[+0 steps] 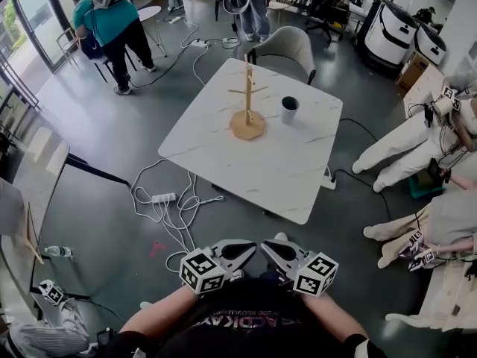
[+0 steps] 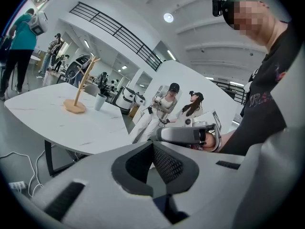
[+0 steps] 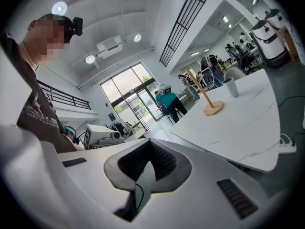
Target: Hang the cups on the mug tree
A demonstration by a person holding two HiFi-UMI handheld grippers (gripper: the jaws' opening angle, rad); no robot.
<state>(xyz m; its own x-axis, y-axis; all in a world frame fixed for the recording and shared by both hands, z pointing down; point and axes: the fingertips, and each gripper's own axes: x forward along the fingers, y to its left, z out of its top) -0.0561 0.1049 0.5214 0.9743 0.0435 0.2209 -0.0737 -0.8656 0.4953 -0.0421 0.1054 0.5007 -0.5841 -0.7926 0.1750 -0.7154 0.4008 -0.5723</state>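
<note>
Mug tree (image 1: 247, 103): stands mid desk (image 1: 276, 177), pegs all bare.
Cup (image 1: 289, 109): upright on desk, just beside the tree, not hung.
L claw (image 1: 240, 249): pressed together, empty, far from tree, close to person's body.
R claw (image 1: 271, 250): same, pressed together w/ nothing in it.
Done: nothing yet.
Left to do: go to tree, grab cup, hook it on a peg. Only 1 cup seen.

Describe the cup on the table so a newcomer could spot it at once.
Find the white marbled table mid-room. A wooden mug tree stands on it, pegs bare. The cup stands upright just right of its base in the head view, not touching it, the only other thing on the tabletop.
</note>
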